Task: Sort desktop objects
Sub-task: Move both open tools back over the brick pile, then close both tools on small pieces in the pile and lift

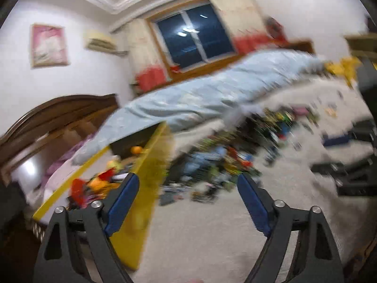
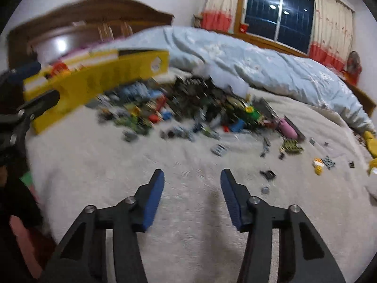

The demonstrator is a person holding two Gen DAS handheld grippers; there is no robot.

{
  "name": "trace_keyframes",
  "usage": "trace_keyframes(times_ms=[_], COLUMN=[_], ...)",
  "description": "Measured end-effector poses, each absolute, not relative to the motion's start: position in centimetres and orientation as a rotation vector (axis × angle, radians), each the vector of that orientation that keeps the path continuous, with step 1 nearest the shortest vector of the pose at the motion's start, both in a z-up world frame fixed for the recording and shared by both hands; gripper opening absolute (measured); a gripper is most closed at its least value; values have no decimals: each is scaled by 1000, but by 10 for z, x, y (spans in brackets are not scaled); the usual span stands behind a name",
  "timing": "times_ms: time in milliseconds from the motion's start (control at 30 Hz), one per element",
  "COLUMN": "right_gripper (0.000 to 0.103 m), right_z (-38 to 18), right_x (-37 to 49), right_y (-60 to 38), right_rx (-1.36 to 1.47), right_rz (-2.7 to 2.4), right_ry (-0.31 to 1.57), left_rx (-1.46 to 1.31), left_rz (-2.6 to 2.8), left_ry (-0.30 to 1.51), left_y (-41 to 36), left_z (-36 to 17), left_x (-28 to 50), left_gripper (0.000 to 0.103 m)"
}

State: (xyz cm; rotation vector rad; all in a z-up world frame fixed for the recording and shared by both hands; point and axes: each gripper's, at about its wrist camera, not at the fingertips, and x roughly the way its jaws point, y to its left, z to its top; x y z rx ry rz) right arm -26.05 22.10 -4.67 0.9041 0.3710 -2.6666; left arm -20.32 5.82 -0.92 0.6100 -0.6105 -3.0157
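Note:
A big pile of small toy bricks (image 2: 188, 103) lies on a white blanket (image 2: 183, 212) on a bed; it also shows blurred in the left wrist view (image 1: 231, 155). A yellow box (image 2: 94, 82) holding toys stands left of the pile, and shows in the left wrist view (image 1: 146, 184). My left gripper (image 1: 188, 181) is open and empty, just in front of the box and pile. My right gripper (image 2: 192, 176) is open and empty, above bare blanket short of the pile. The left gripper (image 2: 28, 108) shows at the left edge beside the box.
Loose bricks (image 2: 289, 148) and a pink piece (image 2: 287, 127) are scattered right of the pile. A light blue quilt (image 2: 259, 61) lies bunched behind it. A wooden headboard (image 2: 82, 16) and a dark window (image 2: 278, 16) are behind. Yellow items (image 2: 372, 141) lie at the right edge.

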Motion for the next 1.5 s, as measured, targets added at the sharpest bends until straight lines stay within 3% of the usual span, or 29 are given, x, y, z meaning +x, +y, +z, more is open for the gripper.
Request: trace_keyframes(times_ms=[67,233,267,300,367,600,867,1267,1333,1433,1500], right_gripper=[49,49,49,49,49,49,49,50,50,49,39], right_z=[-50,-53,-53,-53,-50,-38,-51,-54,-58,-60,-61], right_x=[-271,-290,-293,-297,-302,-309,-301,-313,-318,-323,-326], right_y=[220,225,227,228,236,271,299,305,301,290,287], right_rx=[949,1025,1043,1061,1058,1019,1151,1160,1173,1174,1178], right_rz=[-2688,-2668,-2665,-2667,-2702,-2781,-2789,-2788,-2807,-2831,-2824], right_ry=[391,318,306,302,286,128,44,162,176,249,243], left_rx=[668,765,770,767,823,1160,1242,1200,1208,1217,1206], left_rz=[-3072,-3205,-3213,-3211,-3215,-3257,-3179,-3124,-3130,-3151,-3171], left_ry=[-637,-579,-573,-575,-568,-302,-340,-536,-495,-375,-349], left_y=[65,70,71,73,76,76,87,107,104,95,90], left_z=[-16,-24,-26,-27,-29,-52,-66,-73,-72,-70,-69], left_x=[-207,-212,-213,-217,-234,-278,-292,-301,-301,-298,-292], left_gripper=[66,59,51,35,20,20,20,20,18,1,1])
